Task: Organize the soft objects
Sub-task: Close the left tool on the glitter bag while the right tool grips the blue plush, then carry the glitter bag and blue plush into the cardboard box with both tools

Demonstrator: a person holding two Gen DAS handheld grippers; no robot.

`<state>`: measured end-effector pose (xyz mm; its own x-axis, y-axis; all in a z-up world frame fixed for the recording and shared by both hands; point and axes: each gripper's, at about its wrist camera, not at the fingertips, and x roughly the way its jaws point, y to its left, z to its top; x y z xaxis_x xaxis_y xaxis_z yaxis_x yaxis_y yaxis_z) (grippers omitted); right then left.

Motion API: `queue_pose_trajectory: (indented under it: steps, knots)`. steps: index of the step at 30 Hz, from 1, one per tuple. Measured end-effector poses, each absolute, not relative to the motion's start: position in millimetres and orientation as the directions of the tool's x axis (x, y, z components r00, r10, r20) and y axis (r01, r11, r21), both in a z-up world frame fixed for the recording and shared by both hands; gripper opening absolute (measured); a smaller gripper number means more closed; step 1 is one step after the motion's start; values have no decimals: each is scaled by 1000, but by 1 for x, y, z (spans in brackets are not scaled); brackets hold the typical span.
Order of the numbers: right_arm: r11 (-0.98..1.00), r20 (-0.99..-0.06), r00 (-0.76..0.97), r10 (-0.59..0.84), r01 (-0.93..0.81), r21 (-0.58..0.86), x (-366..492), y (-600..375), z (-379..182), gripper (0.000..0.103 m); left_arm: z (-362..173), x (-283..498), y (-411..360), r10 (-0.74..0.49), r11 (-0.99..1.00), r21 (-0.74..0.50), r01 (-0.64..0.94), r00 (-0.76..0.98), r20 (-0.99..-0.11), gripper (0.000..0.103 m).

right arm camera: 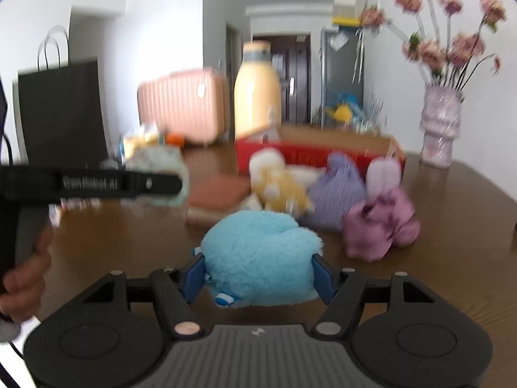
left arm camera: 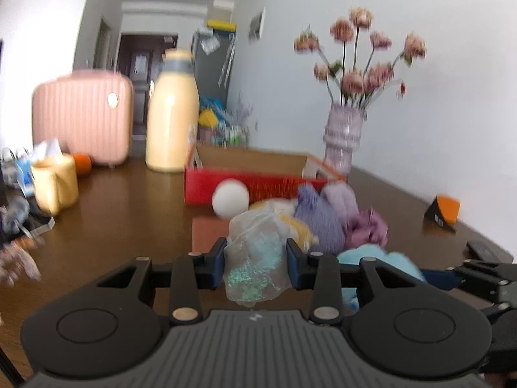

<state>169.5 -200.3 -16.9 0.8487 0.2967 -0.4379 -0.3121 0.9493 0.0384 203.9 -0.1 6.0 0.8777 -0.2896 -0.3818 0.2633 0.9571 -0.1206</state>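
Note:
My left gripper is shut on a sheer glittery soft pouch and holds it above the brown table. My right gripper is shut on a fluffy light-blue plush, which also shows in the left wrist view. Behind lie a yellow-and-white plush, a lilac plush and a pink-purple plush. A white ball sits by the open red box. The left gripper with its pouch shows at the left of the right wrist view.
A pink suitcase, a tall yellow bottle, a yellow mug and an orange ball stand at the back left. A vase of pink flowers stands at the back right. A brown pad lies mid-table. A black bag stands left.

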Motion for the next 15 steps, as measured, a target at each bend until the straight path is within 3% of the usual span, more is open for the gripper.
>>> queue_pose_trajectory:
  steps: [5,10,15]
  knots:
    - [944,-257,916,309,-328,-34,141,-213,51,67,59,185,8,-270,963,-82,258,934,-235,38]
    - [925,-97,935,340,-351,-143,121,-229,152,67,164,198,28,-338,941,-44,335,932,-130,38]
    - [925,-24,942,335,-333,-181,130,-251,262,67,272,209,34,-272,953,120,277,960,-60,38]
